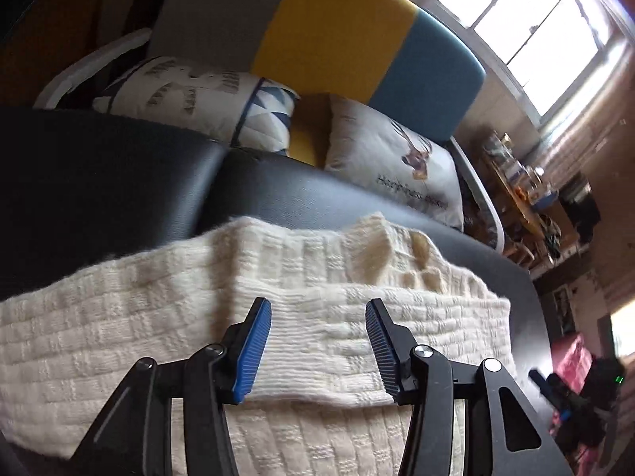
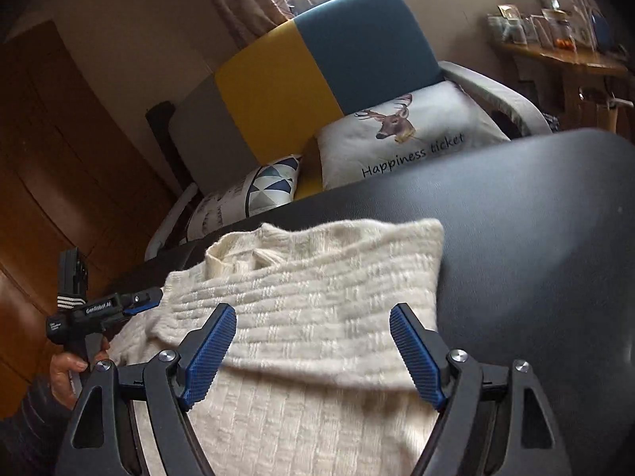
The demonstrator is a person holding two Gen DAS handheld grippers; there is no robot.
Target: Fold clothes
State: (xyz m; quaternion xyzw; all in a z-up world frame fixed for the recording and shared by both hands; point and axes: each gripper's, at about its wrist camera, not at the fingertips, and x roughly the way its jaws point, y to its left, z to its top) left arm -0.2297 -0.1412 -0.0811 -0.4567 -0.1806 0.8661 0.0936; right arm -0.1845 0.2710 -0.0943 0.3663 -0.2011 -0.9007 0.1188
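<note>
A cream knitted sweater [image 1: 158,309] lies on a black padded surface [image 1: 119,166], with an upper layer folded over the lower part. It also shows in the right wrist view [image 2: 317,277], collar at the far left. My left gripper [image 1: 317,309] is open and empty, hovering over the folded edge. My right gripper [image 2: 313,317] is open and empty above the fold. The left gripper also shows in the right wrist view [image 2: 135,305], at the sweater's left side, held by a hand.
The black surface [image 2: 535,238] extends to the right of the sweater. Behind it stands a grey, yellow and teal sofa [image 2: 317,63] with a deer pillow [image 2: 405,139] and a triangle-pattern pillow [image 2: 270,186]. A cluttered wooden shelf [image 2: 555,51] is at the far right.
</note>
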